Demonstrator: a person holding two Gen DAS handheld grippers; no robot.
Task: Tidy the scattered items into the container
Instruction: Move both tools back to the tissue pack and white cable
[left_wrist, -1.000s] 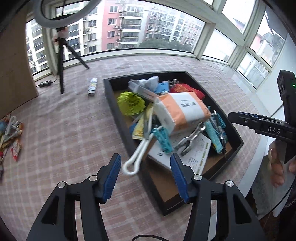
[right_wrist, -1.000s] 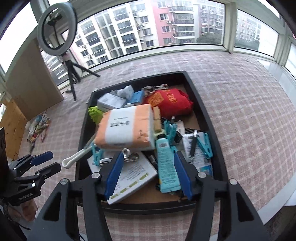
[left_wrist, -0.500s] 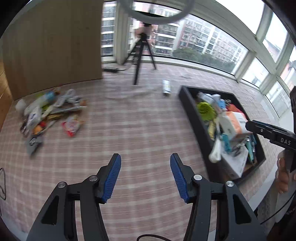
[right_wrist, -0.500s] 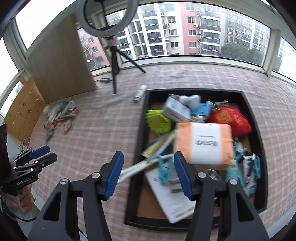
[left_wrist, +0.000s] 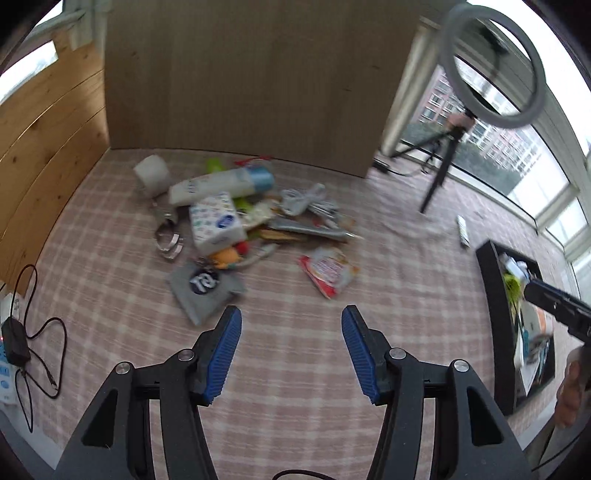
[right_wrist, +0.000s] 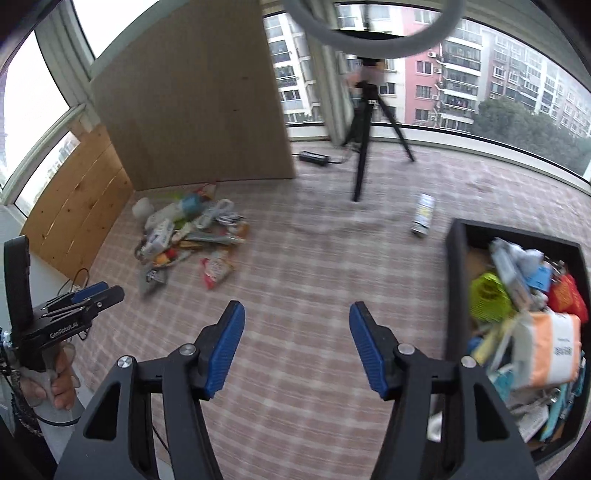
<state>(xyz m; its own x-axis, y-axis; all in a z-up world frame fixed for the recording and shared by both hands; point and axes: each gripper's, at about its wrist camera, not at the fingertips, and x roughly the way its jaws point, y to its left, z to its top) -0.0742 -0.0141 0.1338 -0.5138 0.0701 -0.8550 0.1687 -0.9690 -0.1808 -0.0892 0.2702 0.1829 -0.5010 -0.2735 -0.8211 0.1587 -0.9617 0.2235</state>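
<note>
Both empty, the left gripper (left_wrist: 291, 350) and right gripper (right_wrist: 296, 347) hover spread above the cloth, seemingly facing the pile (left_wrist: 236, 218).

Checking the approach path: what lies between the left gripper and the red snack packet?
Only bare checked cloth separates the open left gripper from the red snack packet, per the left wrist view.

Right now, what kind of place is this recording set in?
Probably an apartment sunroom or glazed balcony used for filming: curved windows facing residential towers, a ring light on a tripod, and a checked cloth covering the surface.
</note>
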